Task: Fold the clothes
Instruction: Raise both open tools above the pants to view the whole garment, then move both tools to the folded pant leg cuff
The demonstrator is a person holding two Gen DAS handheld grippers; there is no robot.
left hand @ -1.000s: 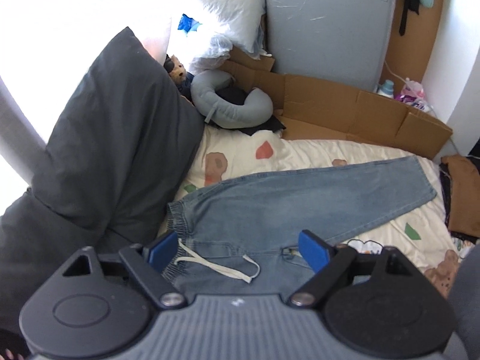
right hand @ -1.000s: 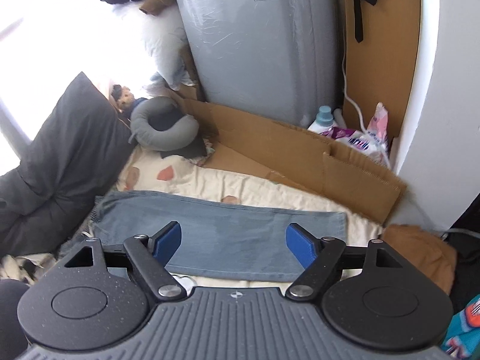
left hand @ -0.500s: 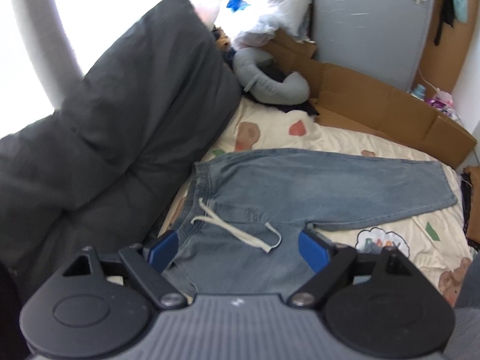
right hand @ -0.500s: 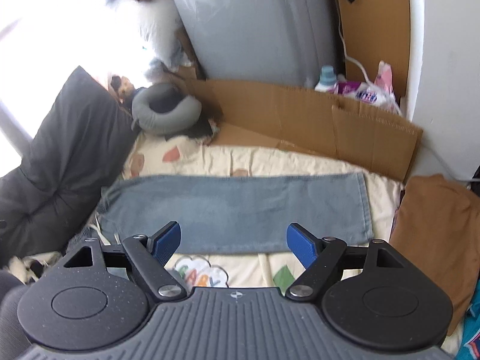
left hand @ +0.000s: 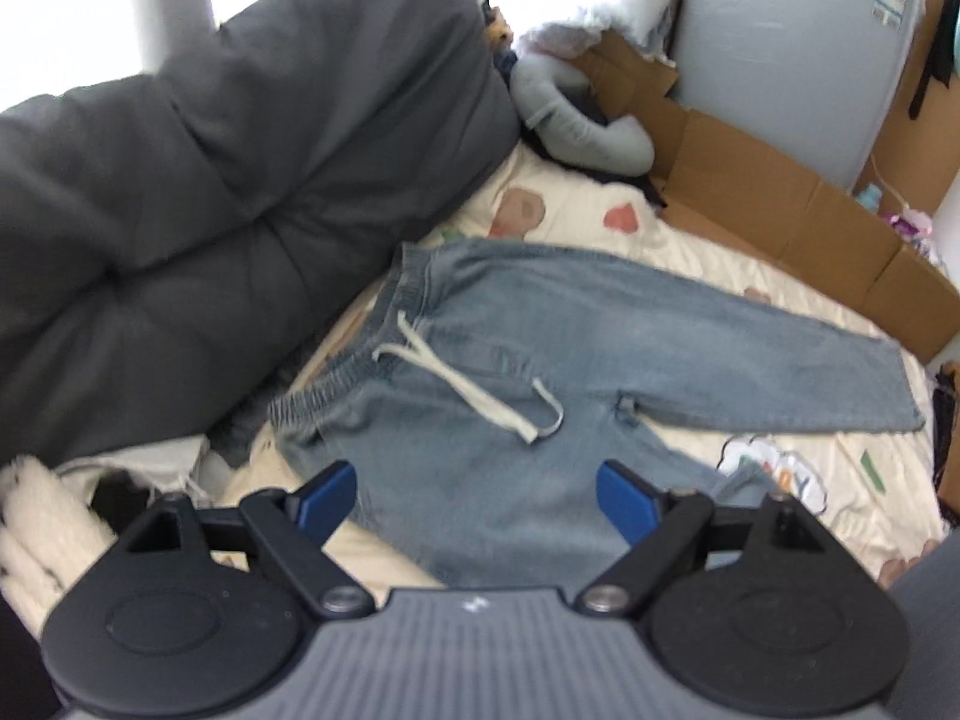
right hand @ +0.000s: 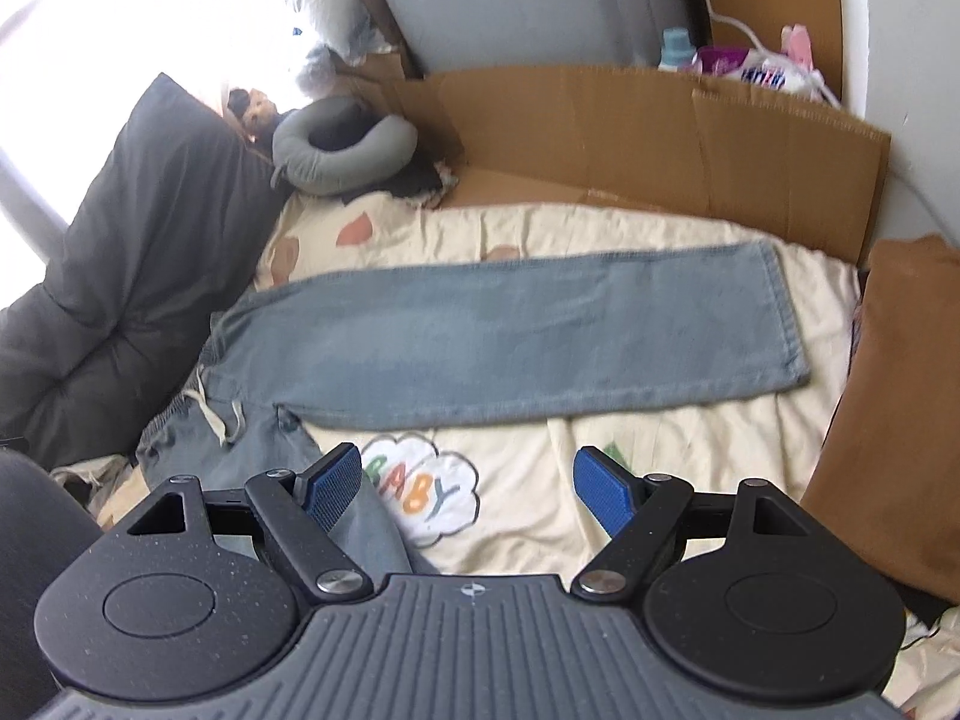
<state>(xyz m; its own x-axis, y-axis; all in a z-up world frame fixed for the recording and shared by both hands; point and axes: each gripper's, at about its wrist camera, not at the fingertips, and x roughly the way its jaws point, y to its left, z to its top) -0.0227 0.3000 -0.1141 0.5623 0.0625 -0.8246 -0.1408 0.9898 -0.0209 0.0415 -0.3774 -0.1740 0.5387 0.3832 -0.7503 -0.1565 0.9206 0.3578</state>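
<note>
Jeans were laid flat on the cream sheet, both the left gripper and the right gripper held spread and empty above them, so sheet might be pinched along with denim.

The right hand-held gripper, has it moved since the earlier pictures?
Yes. The right hand-held gripper has come down toward the bed: the jeans and the cardboard now look larger and sit higher in its view.

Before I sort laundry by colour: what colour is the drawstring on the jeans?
Off-white, against light blue jeans. The drawstring shows best in the left wrist view.
</note>
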